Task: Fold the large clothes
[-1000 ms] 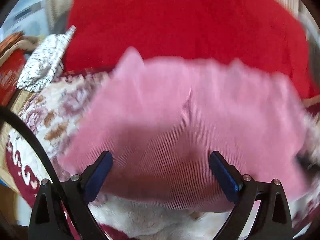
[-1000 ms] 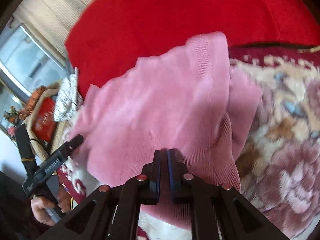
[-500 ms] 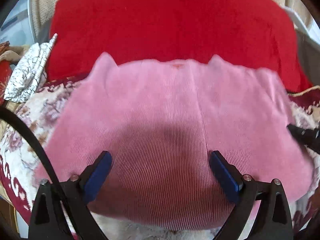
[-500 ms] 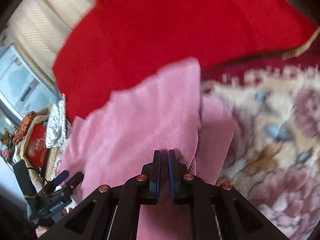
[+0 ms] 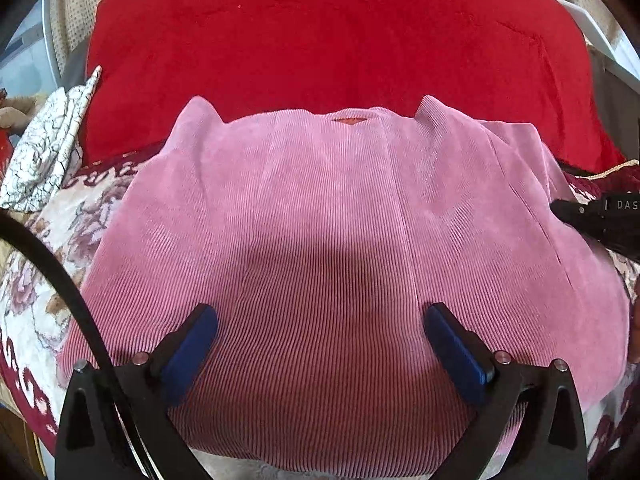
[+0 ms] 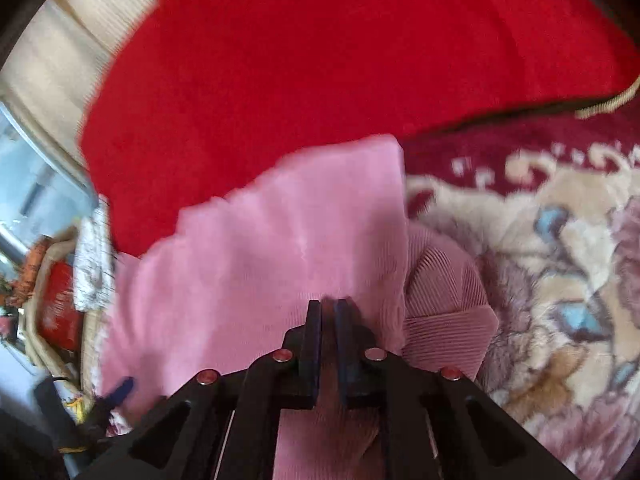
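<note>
Closest to me in the left wrist view, my left gripper (image 5: 320, 344) hangs with its jaws wide apart, the two blue pads (image 5: 190, 354) spread over the near hem of the pink ribbed garment (image 5: 320, 220). Nothing sits between them; I cannot tell whether they touch the cloth below. A shadow falls on the garment just beyond the pads.

In the right wrist view, my right gripper (image 6: 329, 312) has its jaws pressed together, with pink cloth running up into the narrow slot between the fingers, so I read it as clamped on the garment's edge. The pinched layer looks lifted, and under it to the right a folded, ribbed part of the garment (image 6: 448, 312) lies on the floral blanket (image 6: 560, 260).

The garment lies spread wide on that blanket, in the middle of it, and two small corners poke up along its far edge. At the garment's right edge, in the left view, the dark tip of the right gripper (image 5: 596, 220) shows, reaching in from the side. At the garment's left, the blanket's cream and maroon pattern (image 5: 36, 280) shows, and a black cable (image 5: 60, 280) curves across it.

Beyond the garment's far edge a big red blanket (image 5: 320, 40) fills the background, touching or just behind the pink cloth. To the far left of the garment a white cloth with dark crackle lines (image 5: 48, 148) rests beside the red blanket. Further off to the left, in the right view, a basket with something red (image 6: 56, 312) is blurred.
</note>
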`<move>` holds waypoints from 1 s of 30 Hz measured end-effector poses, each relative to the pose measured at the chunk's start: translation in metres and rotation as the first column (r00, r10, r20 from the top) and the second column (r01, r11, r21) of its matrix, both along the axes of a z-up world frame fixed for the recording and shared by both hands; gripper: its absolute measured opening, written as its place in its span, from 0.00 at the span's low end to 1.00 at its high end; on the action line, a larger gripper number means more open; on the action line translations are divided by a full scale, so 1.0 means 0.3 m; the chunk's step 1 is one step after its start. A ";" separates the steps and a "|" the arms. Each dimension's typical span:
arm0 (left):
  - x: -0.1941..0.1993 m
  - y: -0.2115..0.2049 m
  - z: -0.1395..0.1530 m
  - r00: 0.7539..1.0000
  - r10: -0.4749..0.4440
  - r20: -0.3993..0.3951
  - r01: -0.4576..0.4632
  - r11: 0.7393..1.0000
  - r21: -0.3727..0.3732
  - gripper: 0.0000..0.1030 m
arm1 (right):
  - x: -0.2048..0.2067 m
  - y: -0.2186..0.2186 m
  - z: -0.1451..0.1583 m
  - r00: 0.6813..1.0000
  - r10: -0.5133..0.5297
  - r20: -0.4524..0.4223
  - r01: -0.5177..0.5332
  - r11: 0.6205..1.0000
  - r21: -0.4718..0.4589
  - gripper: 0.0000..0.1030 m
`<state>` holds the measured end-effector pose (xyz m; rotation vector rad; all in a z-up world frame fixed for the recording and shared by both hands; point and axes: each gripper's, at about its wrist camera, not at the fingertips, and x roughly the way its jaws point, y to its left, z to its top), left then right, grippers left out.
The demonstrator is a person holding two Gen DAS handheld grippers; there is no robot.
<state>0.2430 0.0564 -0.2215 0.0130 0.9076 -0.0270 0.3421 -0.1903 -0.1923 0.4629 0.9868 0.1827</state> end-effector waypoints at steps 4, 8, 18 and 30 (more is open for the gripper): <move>0.012 0.051 0.046 1.000 -0.017 0.008 0.017 0.999 -0.036 1.00 | -0.007 -0.001 0.054 0.999 -0.017 0.031 0.017 1.000 0.010 0.11; -0.012 0.143 0.112 0.979 0.156 0.131 -0.161 0.987 0.028 1.00 | -0.025 0.061 0.138 0.988 0.053 0.144 -0.060 0.997 0.042 0.11; 0.023 0.152 0.032 0.972 0.226 0.062 -0.234 0.952 0.196 1.00 | -0.029 0.160 0.045 0.976 0.218 0.022 -0.219 0.970 0.106 0.22; -0.078 0.424 0.079 0.871 0.491 0.027 -0.489 0.870 -0.062 1.00 | -0.160 0.147 0.054 0.970 0.235 0.057 -0.239 0.969 0.068 0.23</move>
